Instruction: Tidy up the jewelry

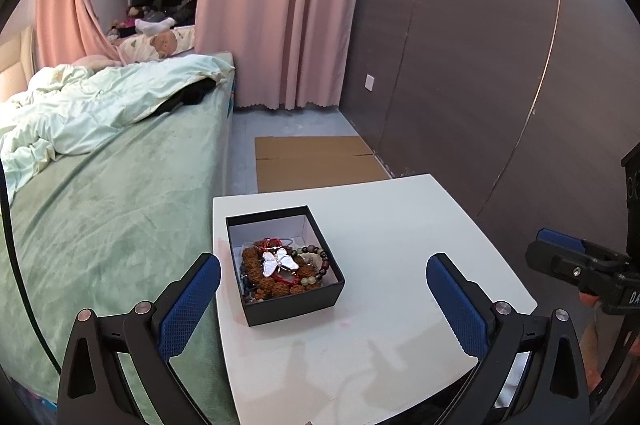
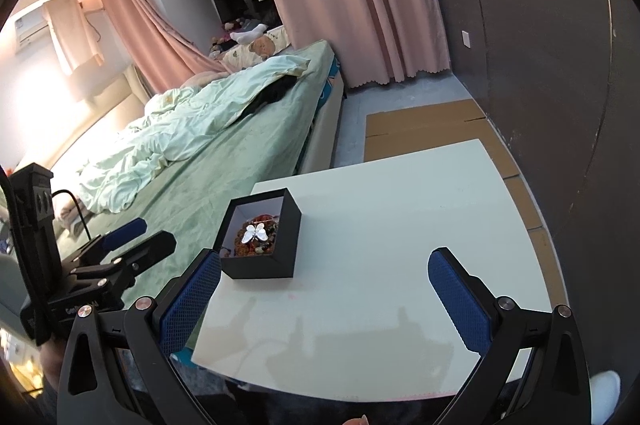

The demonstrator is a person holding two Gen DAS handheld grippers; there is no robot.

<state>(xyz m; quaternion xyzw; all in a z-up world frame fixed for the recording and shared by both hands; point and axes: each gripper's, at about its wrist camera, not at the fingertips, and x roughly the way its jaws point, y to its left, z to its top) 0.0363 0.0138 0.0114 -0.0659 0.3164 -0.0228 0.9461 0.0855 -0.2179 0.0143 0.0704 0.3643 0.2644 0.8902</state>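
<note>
Nearest the left wrist camera, the left gripper (image 1: 324, 289) is being held with its blue-padded fingers spread wide apart, nothing between them. In the right wrist view the right gripper (image 2: 325, 285) is likewise being held released and empty, its fingers splayed over the near edge of the white table (image 1: 400, 265). The right gripper is also being seen from the left camera at about 3 o'clock, off the table's edge; the left one is being seen from the right camera at about 9 o'clock, over the bed.

Just beyond the left gripper's fingers, a black box (image 1: 296, 299) is being shown open on the table, near its left edge — at roughly 12 o'clock from the left gripper and 11 o'clock from the right. The jewelry is lying inside it: a silvery butterfly piece (image 1: 280, 262) is resting on top of brown beaded bracelets (image 1: 256, 257), with a red cord (image 1: 288, 279) and a string of pale and dark beads (image 1: 318, 257) tangled beside them. The rest of the tabletop is being left bare.

Farther out, at 9 o'clock, a bed with a green cover (image 1: 104, 225) and a rumpled pale quilt (image 1: 100, 105) is being seen — and at 12 o'clock flattened cardboard (image 1: 316, 161) is lying on the floor before pink curtains (image 1: 280, 5).
</note>
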